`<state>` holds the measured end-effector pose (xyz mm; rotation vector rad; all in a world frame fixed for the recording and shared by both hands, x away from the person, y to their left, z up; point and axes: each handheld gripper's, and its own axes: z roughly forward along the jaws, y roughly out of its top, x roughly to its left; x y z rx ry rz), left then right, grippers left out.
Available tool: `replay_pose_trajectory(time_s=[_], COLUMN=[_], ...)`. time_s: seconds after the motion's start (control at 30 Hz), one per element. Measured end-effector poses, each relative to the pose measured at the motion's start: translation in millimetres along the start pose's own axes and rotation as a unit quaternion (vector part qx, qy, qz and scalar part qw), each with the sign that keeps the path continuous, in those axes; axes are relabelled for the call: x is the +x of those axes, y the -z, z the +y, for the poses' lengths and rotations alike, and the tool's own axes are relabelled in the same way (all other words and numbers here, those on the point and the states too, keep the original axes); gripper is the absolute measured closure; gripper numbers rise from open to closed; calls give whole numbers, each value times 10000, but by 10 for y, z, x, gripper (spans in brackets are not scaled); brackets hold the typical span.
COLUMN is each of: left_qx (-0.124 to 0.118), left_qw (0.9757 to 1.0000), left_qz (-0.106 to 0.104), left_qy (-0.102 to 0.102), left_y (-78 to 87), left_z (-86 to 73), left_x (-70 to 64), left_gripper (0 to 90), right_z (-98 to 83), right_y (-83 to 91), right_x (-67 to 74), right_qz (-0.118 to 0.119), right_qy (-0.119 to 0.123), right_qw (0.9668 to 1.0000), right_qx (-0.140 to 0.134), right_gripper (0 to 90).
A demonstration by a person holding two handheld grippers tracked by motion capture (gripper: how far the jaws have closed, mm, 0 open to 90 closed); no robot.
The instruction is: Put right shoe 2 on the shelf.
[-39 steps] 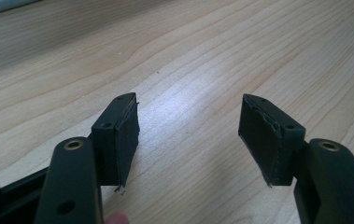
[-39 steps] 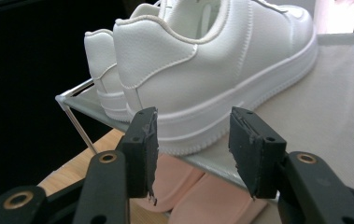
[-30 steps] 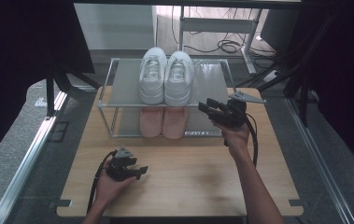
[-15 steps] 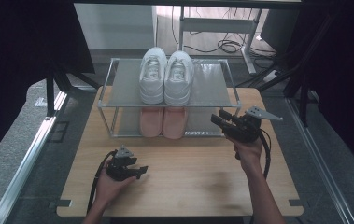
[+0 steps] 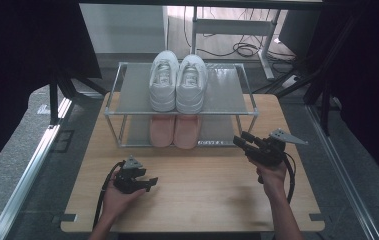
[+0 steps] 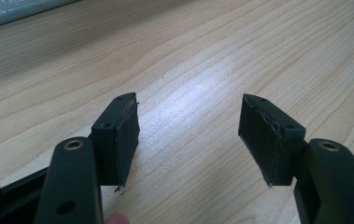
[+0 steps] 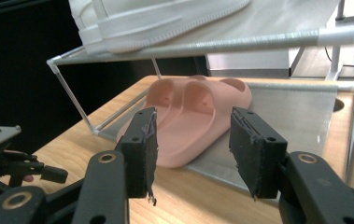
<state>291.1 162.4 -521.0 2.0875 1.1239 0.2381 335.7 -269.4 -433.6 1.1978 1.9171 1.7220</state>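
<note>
Both forearms are bare, with no sleeve in sight. Each hand carries a black two-jaw gripper. The left gripper, nearer the front edge of the tabletop than the right one, has a small grey three-cornered plate on top and a black cable trailing back along the wrist. The right gripper bears a larger grey plate and a looping black cable. The jaw arms are matte black with brass-ringed screw holes; the black pads are frayed at their edges.

The table is pale wood with a smooth, slightly shiny grain. On it the rack has thin metal rods and dull grey shelves, holding white sneakers above matt, rubbery pink slippers. The gripper pads look rough, matt black.
</note>
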Motion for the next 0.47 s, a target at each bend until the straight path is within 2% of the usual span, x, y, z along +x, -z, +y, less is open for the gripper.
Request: replay_pose_trajectory(time_s=[0.13,0.47], left_qx=[-28,-76], left_qw=[10000,10000], left_qz=[12,36], left_qy=[62,25], left_y=[9,22], left_z=[-2,-6], left_x=[-4,12], left_gripper=[388,388], right_z=[-76,-121], right_y=[-13,4], right_x=[-36,-30], right_qz=[-21,-69], right_qy=[-49,-48], right_qw=[10000,10000], right_qx=[64,43], right_gripper=[525,493])
